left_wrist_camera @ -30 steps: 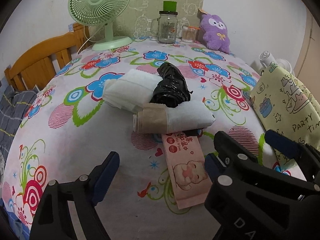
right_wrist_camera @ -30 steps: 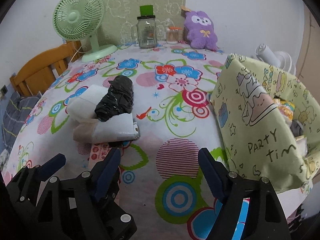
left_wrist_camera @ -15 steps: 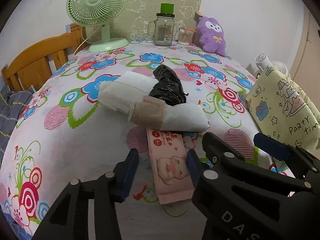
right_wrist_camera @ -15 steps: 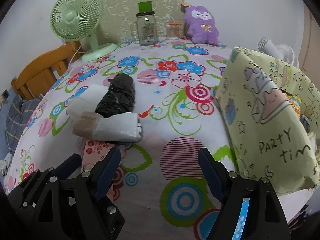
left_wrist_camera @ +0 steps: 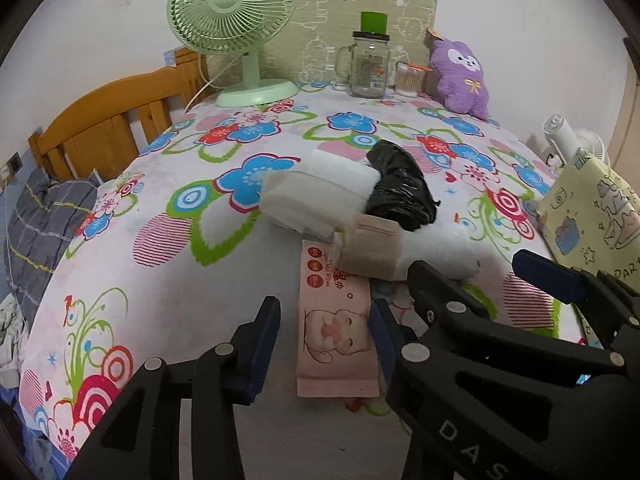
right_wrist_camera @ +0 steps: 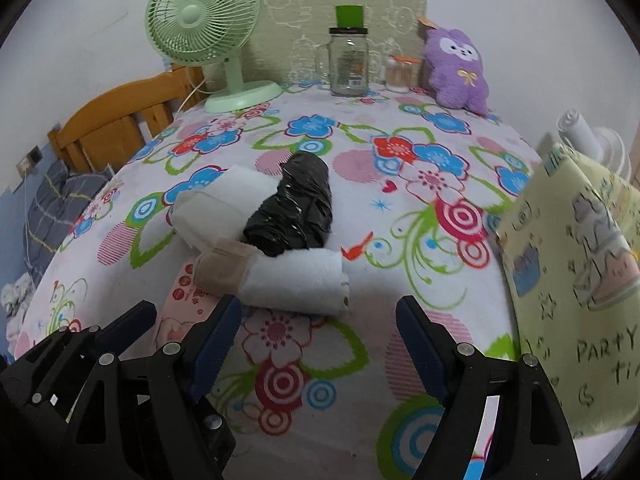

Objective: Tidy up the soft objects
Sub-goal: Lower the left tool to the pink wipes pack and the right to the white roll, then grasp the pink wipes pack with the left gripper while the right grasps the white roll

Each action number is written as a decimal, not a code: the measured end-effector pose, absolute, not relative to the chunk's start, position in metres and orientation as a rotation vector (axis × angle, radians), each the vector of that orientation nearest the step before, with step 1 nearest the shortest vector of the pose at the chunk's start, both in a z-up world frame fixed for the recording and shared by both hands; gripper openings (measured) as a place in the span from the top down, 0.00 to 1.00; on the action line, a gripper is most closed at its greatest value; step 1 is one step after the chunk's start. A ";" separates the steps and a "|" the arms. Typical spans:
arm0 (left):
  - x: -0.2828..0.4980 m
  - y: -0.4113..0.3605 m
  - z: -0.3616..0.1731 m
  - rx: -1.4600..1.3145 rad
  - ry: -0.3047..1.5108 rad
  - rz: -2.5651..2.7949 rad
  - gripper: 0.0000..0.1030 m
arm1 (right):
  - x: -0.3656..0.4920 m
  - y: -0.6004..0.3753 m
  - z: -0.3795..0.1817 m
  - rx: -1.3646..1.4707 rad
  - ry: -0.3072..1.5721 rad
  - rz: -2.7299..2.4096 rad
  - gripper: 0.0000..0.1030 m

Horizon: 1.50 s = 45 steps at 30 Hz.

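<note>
2 tongs: left tongs [left_wrist_camera: 324, 338] straddle the pink "Wipes" pack [left_wrist_camera: 334, 322], grip unclear; right tongs [right_wrist_camera: 320, 334] gape beside the "PARTY" bag [right_wrist_camera: 576, 280].

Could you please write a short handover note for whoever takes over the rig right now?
Left hand-held gripper: jaws straddle the pink wipes pack on the table; one pad touches its edge, the other is apart, so no grip yet.
Right hand-held gripper: open, empty, over the cloth.
Soft things: white roll, black bag bundle and white pack piled mid-table; party bag at the right edge.
Done: none of these four moved.
Left: probably grip the wipes, then clear the pile.
</note>
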<state>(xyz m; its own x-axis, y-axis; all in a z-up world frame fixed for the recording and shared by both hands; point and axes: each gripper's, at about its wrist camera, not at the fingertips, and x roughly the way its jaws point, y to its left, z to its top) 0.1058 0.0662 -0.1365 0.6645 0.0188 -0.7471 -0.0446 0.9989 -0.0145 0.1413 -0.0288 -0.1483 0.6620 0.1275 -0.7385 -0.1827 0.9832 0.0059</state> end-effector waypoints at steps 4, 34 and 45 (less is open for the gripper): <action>0.109 0.070 -0.136 -0.038 0.847 0.044 0.48 | 0.149 -0.026 -0.151 -0.072 0.831 0.181 0.20; 0.116 0.054 -0.140 -0.021 0.867 -0.007 0.54 | 0.161 -0.032 -0.158 -0.072 0.886 0.251 0.53; 0.105 0.046 -0.137 -0.010 0.866 -0.047 0.62 | 0.147 -0.043 -0.153 -0.053 0.891 0.224 0.53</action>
